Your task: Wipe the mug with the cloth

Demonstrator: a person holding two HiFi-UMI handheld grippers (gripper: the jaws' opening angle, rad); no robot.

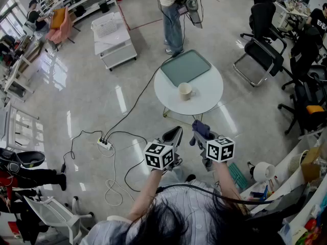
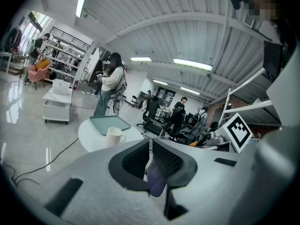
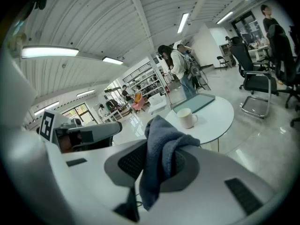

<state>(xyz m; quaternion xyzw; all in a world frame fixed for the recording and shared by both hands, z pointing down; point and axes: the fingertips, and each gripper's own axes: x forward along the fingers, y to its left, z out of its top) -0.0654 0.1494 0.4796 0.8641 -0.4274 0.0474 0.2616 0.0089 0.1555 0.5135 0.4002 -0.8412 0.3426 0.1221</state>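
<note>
Illumination: bright, even, indoor. Sources: ceiling strip lights (image 2: pixel 192 63); daylight from windows (image 1: pixel 9 14) at 10 o'clock of head view. Glossy floor (image 1: pixel 76 101) carries glare streaks at 9 to 10 o'clock. Shadows faint, soft-edged. Fisheye bending strong toward all edges. Both gripper views vignetted black at corners. Shells of left gripper (image 2: pixel 150 143) and right gripper (image 3: pixel 161 150) soft near lens; cloth (image 3: pixel 164 130) fairly sharp.

1 mug (image 1: pixel 185 90), 1 cloth (image 1: pixel 201 129), 1 tray (image 1: pixel 186 67) (on 1 round table (image 1: pixel 204 100)), perhaps 4 office chairs (image 1: pixel 258 52).
</note>
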